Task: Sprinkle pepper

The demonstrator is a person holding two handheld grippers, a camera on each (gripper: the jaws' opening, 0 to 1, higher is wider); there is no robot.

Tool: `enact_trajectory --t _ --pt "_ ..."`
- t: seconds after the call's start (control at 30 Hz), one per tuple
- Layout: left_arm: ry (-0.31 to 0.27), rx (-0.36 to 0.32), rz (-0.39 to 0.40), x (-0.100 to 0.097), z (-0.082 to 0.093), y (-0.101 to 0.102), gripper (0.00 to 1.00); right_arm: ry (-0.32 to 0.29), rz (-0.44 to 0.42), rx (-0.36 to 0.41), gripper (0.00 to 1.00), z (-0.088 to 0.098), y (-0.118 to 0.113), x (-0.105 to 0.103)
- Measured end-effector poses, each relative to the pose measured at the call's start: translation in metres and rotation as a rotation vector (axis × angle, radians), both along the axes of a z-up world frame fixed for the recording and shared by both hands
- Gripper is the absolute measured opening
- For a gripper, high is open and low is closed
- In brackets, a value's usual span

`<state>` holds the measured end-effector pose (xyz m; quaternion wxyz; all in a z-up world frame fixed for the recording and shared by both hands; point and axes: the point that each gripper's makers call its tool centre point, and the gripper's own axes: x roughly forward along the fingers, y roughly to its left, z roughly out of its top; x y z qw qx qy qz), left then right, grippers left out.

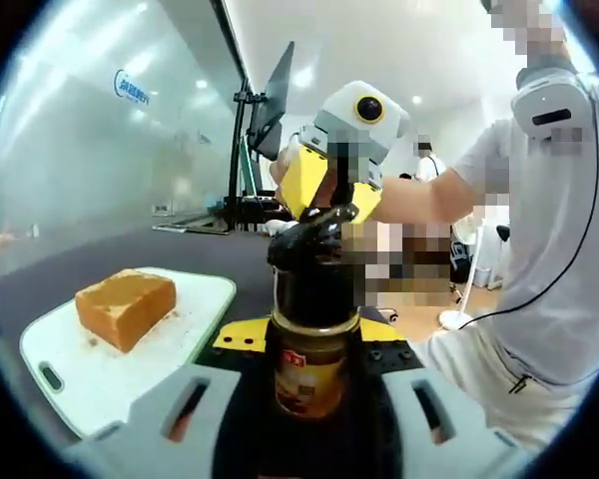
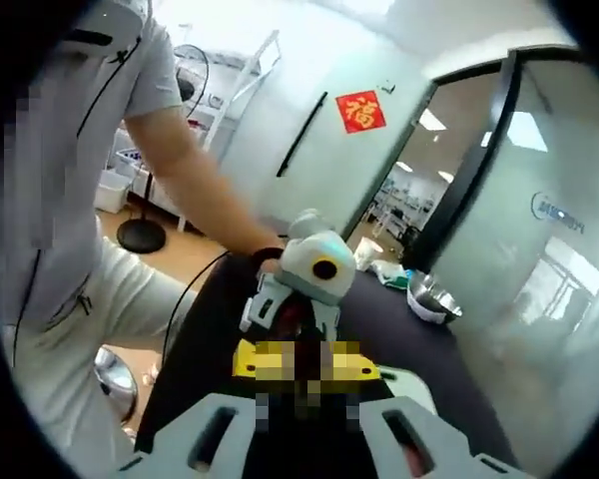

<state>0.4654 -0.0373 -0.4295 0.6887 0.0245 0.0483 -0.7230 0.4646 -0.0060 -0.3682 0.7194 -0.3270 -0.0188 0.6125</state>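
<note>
The left gripper's fingers (image 1: 185, 404) rise from the bottom centre of the left gripper view and clamp one dark pepper jar (image 1: 312, 344) between them, upright, with a red and yellow label. At the jar's black cap (image 1: 309, 244), centre frame, the right gripper (image 1: 329, 190) comes in from the upper right, its yellow fingers closed on the cap. In the right gripper view the right fingers (image 2: 215, 431) stand at the bottom edge; a mosaic patch covers what lies between them, and the left gripper (image 2: 299, 304) sits just beyond, centre frame. The dark table (image 1: 130, 254) runs across the left of the left gripper view. One white cutting board (image 1: 100, 364) lies at lower left, and one block of toast (image 1: 125, 304) rests on it near its far end, well apart from the jar. The board's bare near half lies open toward the jar. A glass wall (image 1: 80, 130) fills the upper left, a monitor on a stand (image 1: 265, 110) at upper centre. One metal bowl (image 2: 431, 299) sits at the table's far edge, right of centre in the right gripper view. A person (image 1: 549, 249) in white stands at the right edge.
</note>
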Motion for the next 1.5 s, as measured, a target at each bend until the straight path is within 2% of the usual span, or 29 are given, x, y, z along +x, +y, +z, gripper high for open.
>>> enact_trajectory --t 0.07,0.1,0.17,0.2,0.23,0.3,0.33,0.37,0.43,0.47,0.5,0.53,0.57,0.6,0.67,0.8,0.83,0.87,0.9,0.97,1.2,1.27,1.3,1.33,1.37,1.4,1.43,1.47,1.5 --pt "0.001 -0.002 0.004 0.000 0.000 0.001 0.20 0.010 0.002 -0.001 0.06 0.000 -0.002 -0.001" --pt "0.001 -0.004 0.006 0.001 0.000 0.001 0.20 0.039 0.014 0.001 0.06 -0.001 -0.003 -0.006" --pt "0.005 -0.010 0.010 0.001 0.000 0.002 0.20 0.080 0.030 0.070 0.08 0.007 -0.002 -0.016" --pt "0.004 -0.012 0.011 0.001 0.000 0.002 0.20 0.103 0.045 0.117 0.09 0.013 -0.003 -0.019" --pt "0.005 -0.013 0.012 0.001 0.001 0.002 0.20 0.148 0.030 0.200 0.09 0.024 -0.003 -0.020" --pt "0.006 -0.015 0.013 0.002 0.001 0.002 0.20 0.202 -0.004 0.383 0.06 0.045 -0.006 -0.005" --pt "0.009 -0.018 0.013 0.003 0.001 0.002 0.20 0.237 -0.019 0.436 0.04 0.048 -0.007 -0.001" --pt "0.011 -0.020 0.014 0.003 0.001 0.002 0.20 0.278 -0.057 0.458 0.00 0.045 -0.009 0.005" --pt "0.017 -0.024 0.017 0.005 0.001 0.002 0.20 0.323 -0.096 0.454 0.00 0.034 -0.009 0.014" --pt "0.017 -0.024 0.018 0.005 0.001 0.002 0.20 0.319 -0.106 0.445 0.00 0.028 -0.007 0.018" --pt "0.014 -0.024 0.019 0.006 0.001 0.002 0.20 0.329 -0.144 0.400 0.00 0.014 -0.004 0.021" --pt "0.011 -0.023 0.018 0.006 0.001 0.002 0.20 0.326 -0.137 0.385 0.00 0.008 0.000 0.020" --pt "0.012 -0.023 0.019 0.006 0.001 0.002 0.20 0.332 -0.129 0.386 0.00 0.007 0.003 0.019" --pt "0.012 -0.024 0.019 0.007 0.001 0.002 0.20 0.366 -0.115 0.404 0.00 0.007 0.008 0.014" --pt "0.010 -0.026 0.020 0.007 0.001 0.002 0.20 0.370 -0.102 0.435 0.00 0.010 0.012 0.012" --pt "0.006 -0.028 0.023 0.009 0.001 0.002 0.20 0.342 -0.122 0.364 0.00 -0.002 0.016 0.016" --pt "0.005 -0.029 0.024 0.009 0.001 0.002 0.20 0.348 -0.114 0.383 0.00 0.002 0.016 0.017" --pt "0.002 -0.028 0.023 0.009 0.001 0.003 0.20 0.386 -0.121 0.378 0.00 0.000 0.017 0.017" --pt "0.000 -0.028 0.024 0.009 0.001 0.003 0.20 0.388 -0.122 0.371 0.00 0.001 0.017 0.017" --pt "-0.001 -0.029 0.026 0.010 0.001 0.003 0.20 0.349 -0.122 0.335 0.00 0.000 0.016 0.014" --pt "-0.007 -0.026 0.022 0.009 0.000 0.002 0.20 0.337 -0.101 0.311 0.00 -0.003 0.014 0.010" --pt "-0.010 -0.022 0.018 0.008 -0.001 0.002 0.20 0.368 -0.107 0.320 0.00 -0.004 0.015 0.012" --pt "0.006 -0.024 0.029 0.011 -0.001 0.002 0.20 0.358 -0.115 0.316 0.00 -0.004 0.015 0.013" --pt "-0.004 -0.023 0.019 0.009 -0.002 0.002 0.20 0.375 -0.112 0.307 0.00 -0.004 0.016 0.011" --pt "-0.003 -0.023 0.022 0.010 -0.002 0.002 0.20 0.358 -0.138 0.302 0.00 -0.004 0.015 0.013" --pt "0.003 -0.024 0.021 0.009 -0.002 0.002 0.20 0.389 -0.117 0.295 0.00 -0.006 0.016 0.008" --pt "-0.008 -0.023 0.017 0.008 -0.002 0.002 0.20 0.373 -0.124 0.290 0.00 -0.005 0.015 0.009" --pt "-0.007 -0.026 0.027 0.009 -0.002 0.001 0.20 0.307 -0.140 0.272 0.00 -0.006 0.014 0.015" --pt "-0.003 -0.023 0.028 0.009 -0.003 0.001 0.20 0.365 -0.138 0.272 0.00 -0.007 0.016 0.012"
